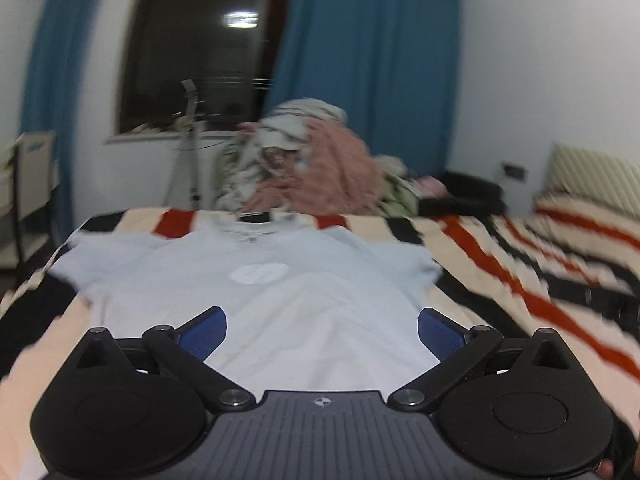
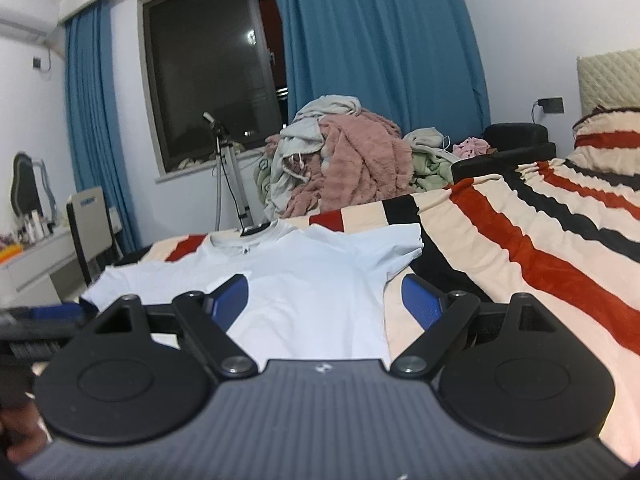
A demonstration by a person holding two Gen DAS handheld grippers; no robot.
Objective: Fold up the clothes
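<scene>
A pale blue T-shirt (image 1: 256,300) lies flat, front up, on the striped bed, collar at the far end; it also shows in the right wrist view (image 2: 316,276). My left gripper (image 1: 322,330) is open and empty above the shirt's lower hem, its blue pads (image 1: 204,334) spread wide. My right gripper (image 2: 326,300) is open and empty over the shirt's lower right part, one pad (image 2: 420,304) beyond the shirt's right edge. The left gripper's tip (image 2: 48,316) shows at the far left of the right wrist view.
A striped red, black and cream blanket (image 2: 520,248) covers the bed. A heap of unfolded clothes (image 2: 344,160) sits behind the shirt. A tripod (image 2: 232,172) stands by the window, blue curtains (image 2: 380,40) hang behind, and a white desk (image 2: 36,264) stands at left.
</scene>
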